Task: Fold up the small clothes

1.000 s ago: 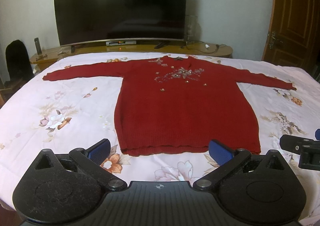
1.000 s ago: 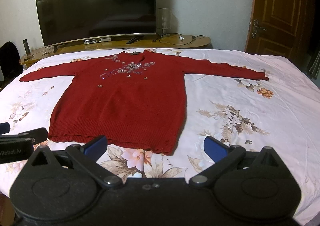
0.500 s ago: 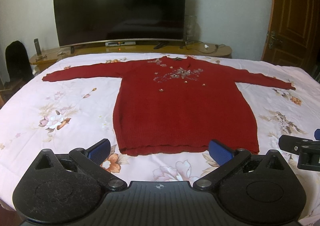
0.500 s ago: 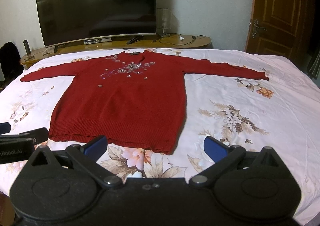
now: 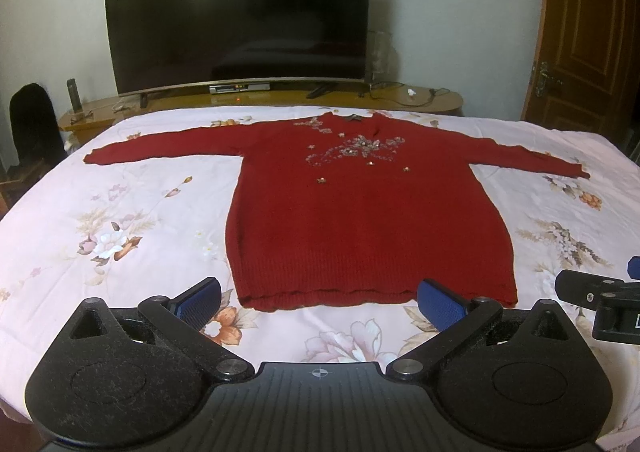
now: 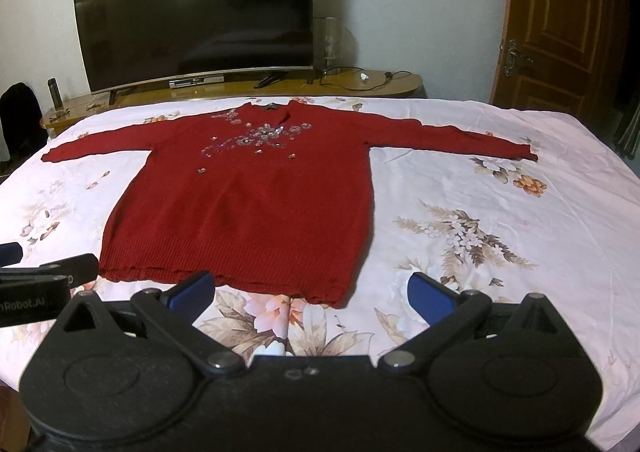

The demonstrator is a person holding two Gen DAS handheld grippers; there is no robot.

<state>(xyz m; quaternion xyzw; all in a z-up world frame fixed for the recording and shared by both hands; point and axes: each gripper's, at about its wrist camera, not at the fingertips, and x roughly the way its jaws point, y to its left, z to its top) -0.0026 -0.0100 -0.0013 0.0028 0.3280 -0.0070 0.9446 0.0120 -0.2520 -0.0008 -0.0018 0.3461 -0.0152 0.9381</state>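
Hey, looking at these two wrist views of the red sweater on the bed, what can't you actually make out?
- Left claw, left wrist view: its own body hides the bed's near edge.
- Right claw: in the left wrist view, cut off by the right edge.
- Red sweater: the back is hidden against the floral sheet; the collar label is too small to read.
- Small items on the TV stand: too small to identify.

Floral-sheeted bed; red sweater flat, sleeves outspread
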